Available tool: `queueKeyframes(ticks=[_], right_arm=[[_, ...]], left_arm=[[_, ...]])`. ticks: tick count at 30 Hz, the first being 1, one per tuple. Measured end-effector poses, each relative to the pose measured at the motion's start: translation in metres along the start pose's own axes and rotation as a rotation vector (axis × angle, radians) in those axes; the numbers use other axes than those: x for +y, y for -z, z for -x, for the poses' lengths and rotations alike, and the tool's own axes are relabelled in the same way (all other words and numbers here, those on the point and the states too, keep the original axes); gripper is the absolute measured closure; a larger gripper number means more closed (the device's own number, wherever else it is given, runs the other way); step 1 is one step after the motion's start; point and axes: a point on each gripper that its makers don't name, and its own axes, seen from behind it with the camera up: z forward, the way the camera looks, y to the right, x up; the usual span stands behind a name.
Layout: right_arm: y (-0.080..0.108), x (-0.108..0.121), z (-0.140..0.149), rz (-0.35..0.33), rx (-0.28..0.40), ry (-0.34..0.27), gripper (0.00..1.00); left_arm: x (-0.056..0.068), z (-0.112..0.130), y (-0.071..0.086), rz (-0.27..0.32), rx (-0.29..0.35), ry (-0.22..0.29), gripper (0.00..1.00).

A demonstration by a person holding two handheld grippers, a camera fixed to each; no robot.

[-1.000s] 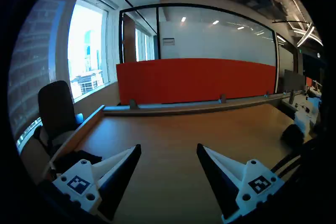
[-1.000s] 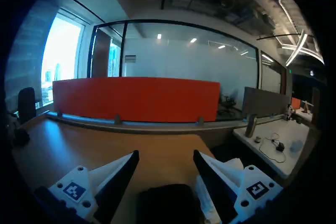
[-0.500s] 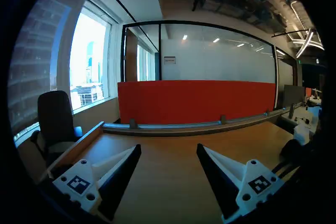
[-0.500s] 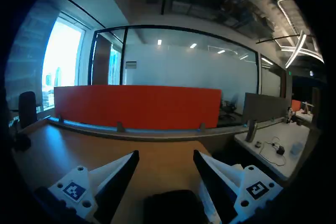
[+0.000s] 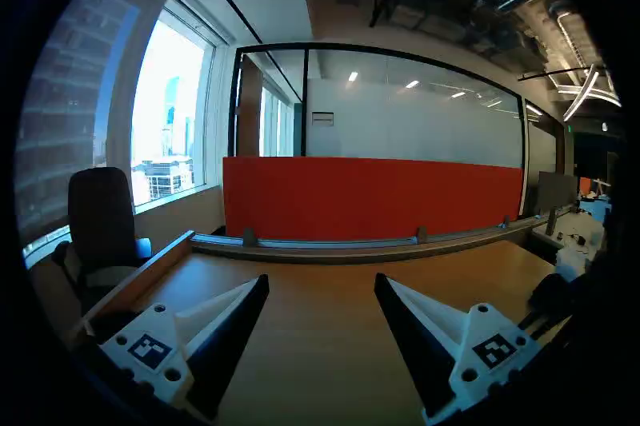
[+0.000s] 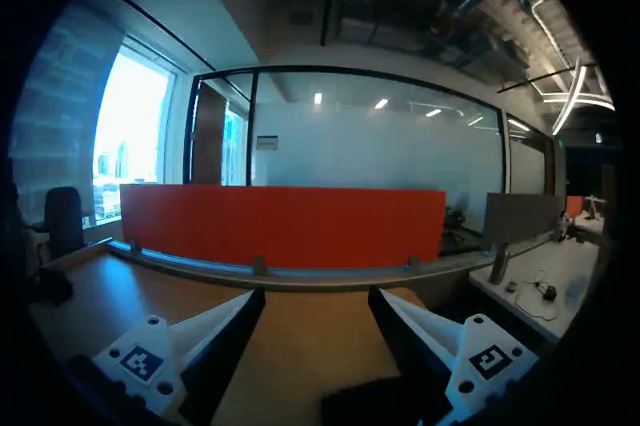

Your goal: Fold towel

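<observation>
At the very bottom of the right gripper view, at 6 o'clock, a dark mass lies low on the wooden desk, under the right gripper. That gripper's fingers stand spread, with nothing between them. The mass is cut off by the edge and too dark to read. It may be the towel, but I cannot tell, nor which way its long axis runs.

The left gripper is likewise spread wide over bare desk, holding nothing. Both grippers point level across the desk rather than down at it.

If the dark mass is the towel, the right gripper is the nearer, and both would have to tip down toward 6 o'clock to reach it.

Farther off, an orange partition closes the desk at 12 o'clock. An office chair sits at 9 o'clock by the window, and a white desk at 3 o'clock.
</observation>
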Motion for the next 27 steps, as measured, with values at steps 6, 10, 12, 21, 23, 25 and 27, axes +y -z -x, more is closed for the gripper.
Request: queueKeyframes(ticks=[6, 10, 12, 21, 23, 25, 27], right_arm=[[-0.005, -0.031, -0.006, -0.013, -0.003, -0.004, 0.0], [-0.005, -0.054, -0.011, -0.027, 0.008, -0.008, 0.0], [-0.005, -0.065, -0.014, -0.031, 0.012, -0.012, 0.0], [-0.004, -0.101, -0.02, -0.036, 0.013, -0.017, 0.0], [-0.003, -0.105, -0.023, -0.036, 0.018, -0.018, 0.0], [-0.003, -0.108, -0.024, -0.036, 0.02, -0.019, 0.0], [-0.002, -0.111, -0.026, -0.036, 0.02, -0.019, 0.0]], left_arm=[[-0.005, -0.001, 0.001, 0.002, 0.009, 0.009, 0.02], [-0.006, -0.004, 0.001, 0.014, 0.019, 0.015, 0.02], [-0.006, -0.006, 0.002, 0.019, 0.025, 0.013, 0.02], [-0.007, -0.012, 0.001, 0.022, 0.041, 0.005, 0.02], [-0.009, -0.012, 0.001, 0.018, 0.042, 0.014, 0.02], [-0.01, -0.012, 0.001, 0.016, 0.043, 0.021, 0.02], [-0.012, -0.011, 0.001, 0.014, 0.045, 0.027, 0.02]])
